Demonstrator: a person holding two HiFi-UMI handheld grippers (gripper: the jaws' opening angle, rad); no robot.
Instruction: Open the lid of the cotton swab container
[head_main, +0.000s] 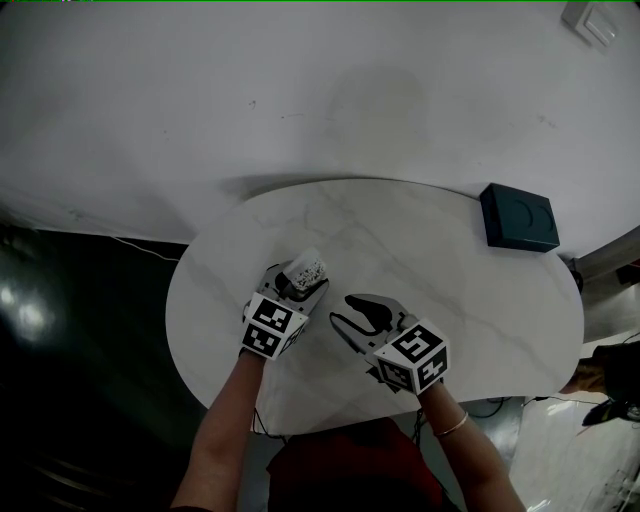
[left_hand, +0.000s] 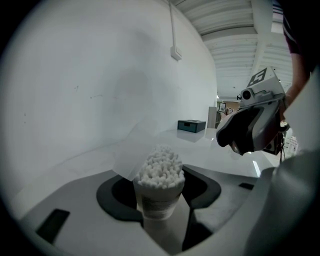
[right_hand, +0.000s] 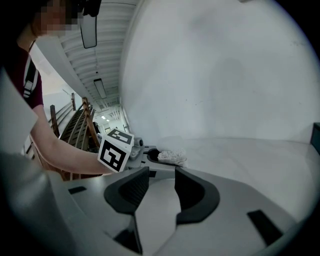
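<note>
The cotton swab container (left_hand: 158, 200) is a small clear tub packed with white swabs (left_hand: 160, 168). Its see-through lid (left_hand: 131, 150) stands flipped up behind it to the left. My left gripper (left_hand: 159, 189) is shut on the tub's sides and holds it upright, just above the table in the head view (head_main: 306, 270). My right gripper (head_main: 346, 312) stands open and empty just right of it, apart from the tub; the left gripper view has it at upper right (left_hand: 251, 123). In the right gripper view, nothing lies between the open jaws (right_hand: 156, 187), and the swabs (right_hand: 171, 156) lie ahead.
An oval white marble table (head_main: 480, 300) stands before a white wall. A dark green box (head_main: 518, 217) sits at its far right edge, visible in the left gripper view too (left_hand: 191, 125). Dark floor lies left of the table.
</note>
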